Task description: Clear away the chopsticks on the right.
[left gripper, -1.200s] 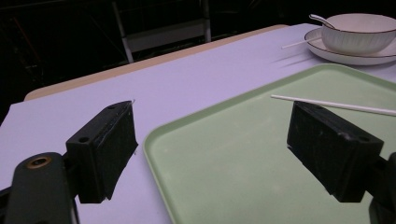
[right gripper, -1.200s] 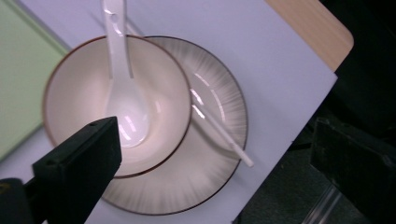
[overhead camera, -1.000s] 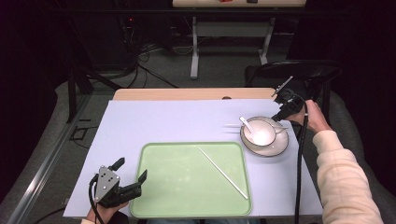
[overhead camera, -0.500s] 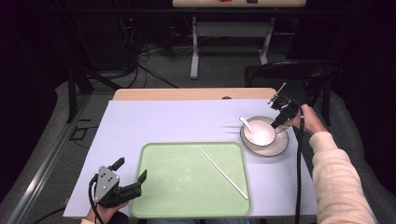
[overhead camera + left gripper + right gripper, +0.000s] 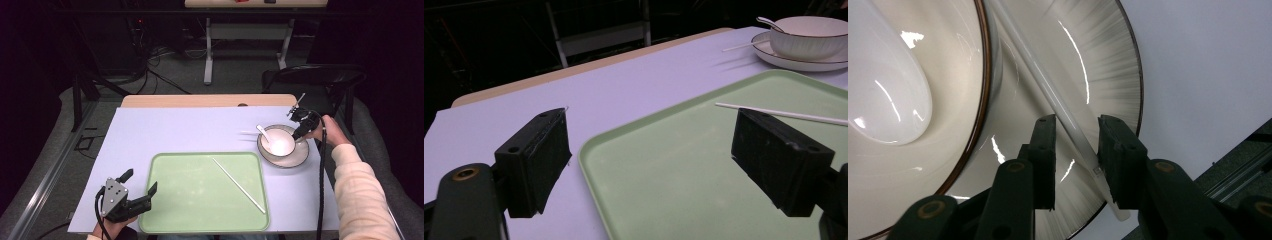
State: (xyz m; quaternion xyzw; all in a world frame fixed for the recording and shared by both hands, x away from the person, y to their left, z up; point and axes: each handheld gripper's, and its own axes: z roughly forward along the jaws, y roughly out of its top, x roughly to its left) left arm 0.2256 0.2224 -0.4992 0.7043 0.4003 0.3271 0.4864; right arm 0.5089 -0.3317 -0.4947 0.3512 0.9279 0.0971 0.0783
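Observation:
A white bowl (image 5: pixel 280 142) with a white spoon (image 5: pixel 263 133) in it stands on a brown-rimmed plate (image 5: pixel 285 161) at the right of the table. My right gripper (image 5: pixel 298 136) points down at the plate's far right rim. In the right gripper view a white chopstick (image 5: pixel 1048 90) lies across the plate (image 5: pixel 1108 65) beside the bowl (image 5: pixel 948 150), and its end passes between the jaws of the right gripper (image 5: pixel 1077 122). The jaws have just been closing; a gap still shows on one side of the stick. My left gripper (image 5: pixel 139 180) rests open at the green tray's (image 5: pixel 175 200) left edge, nothing between its jaws.
A second white chopstick (image 5: pixel 239 185) lies slantwise on the tray. A pale purple mat (image 5: pixel 175 130) covers the table. A black chair (image 5: pixel 315 75) stands behind the far right corner. The right gripper's cable (image 5: pixel 320 190) hangs along the person's sleeve.
The right gripper has sunk toward the plate's rim beside the bowl. The left gripper, tray and chopstick on it have not moved.

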